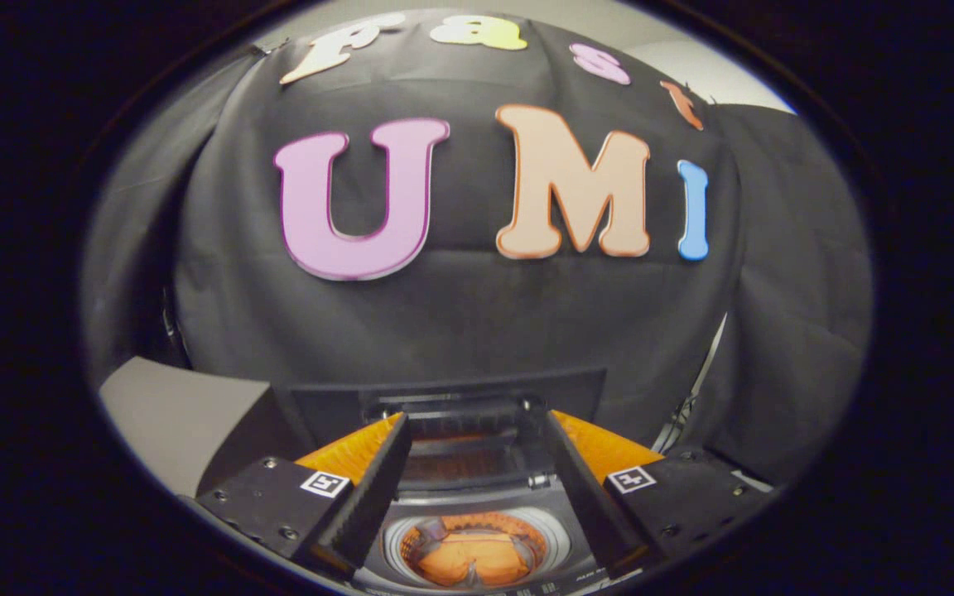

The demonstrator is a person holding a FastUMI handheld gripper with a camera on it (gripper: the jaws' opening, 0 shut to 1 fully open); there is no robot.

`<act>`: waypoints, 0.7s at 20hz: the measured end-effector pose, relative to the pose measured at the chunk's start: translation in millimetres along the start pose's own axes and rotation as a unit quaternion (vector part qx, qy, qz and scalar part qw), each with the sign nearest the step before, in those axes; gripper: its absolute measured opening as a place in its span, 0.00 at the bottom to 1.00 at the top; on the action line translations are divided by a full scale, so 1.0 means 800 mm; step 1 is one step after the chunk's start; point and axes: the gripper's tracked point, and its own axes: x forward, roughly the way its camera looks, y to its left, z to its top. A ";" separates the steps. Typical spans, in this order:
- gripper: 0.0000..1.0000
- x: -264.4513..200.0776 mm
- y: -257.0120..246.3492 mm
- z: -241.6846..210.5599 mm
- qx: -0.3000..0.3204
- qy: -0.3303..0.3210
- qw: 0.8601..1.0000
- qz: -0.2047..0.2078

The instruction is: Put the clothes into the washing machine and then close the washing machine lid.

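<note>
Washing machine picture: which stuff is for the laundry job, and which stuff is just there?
For the job:
- washing machine, lid up
- orange clothes down in the drum
- gripper, fingers spread open above the drum, holding nothing

Just there:
- black cloth wall behind the machine
- grey surface beside the machine

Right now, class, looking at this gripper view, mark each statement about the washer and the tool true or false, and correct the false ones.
1. The washer lid is closed. False: it stands raised behind the drum.
2. Orange clothes lie in the drum. True.
3. The tool is shut on a garment. False: its fingers are spread apart with nothing between them.
4. The drum opening shows between the fingers. True.
5. The washer stands in front of a black cloth wall. True.
</note>
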 end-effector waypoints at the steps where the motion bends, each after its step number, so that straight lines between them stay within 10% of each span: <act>1: 0.97 0.006 0.002 0.017 0.000 -0.016 1.000 -0.001; 9: 0.97 0.039 0.019 0.155 0.014 -0.204 0.979 0.002; 14: 0.97 0.109 0.023 0.121 0.005 -0.196 0.980 -0.013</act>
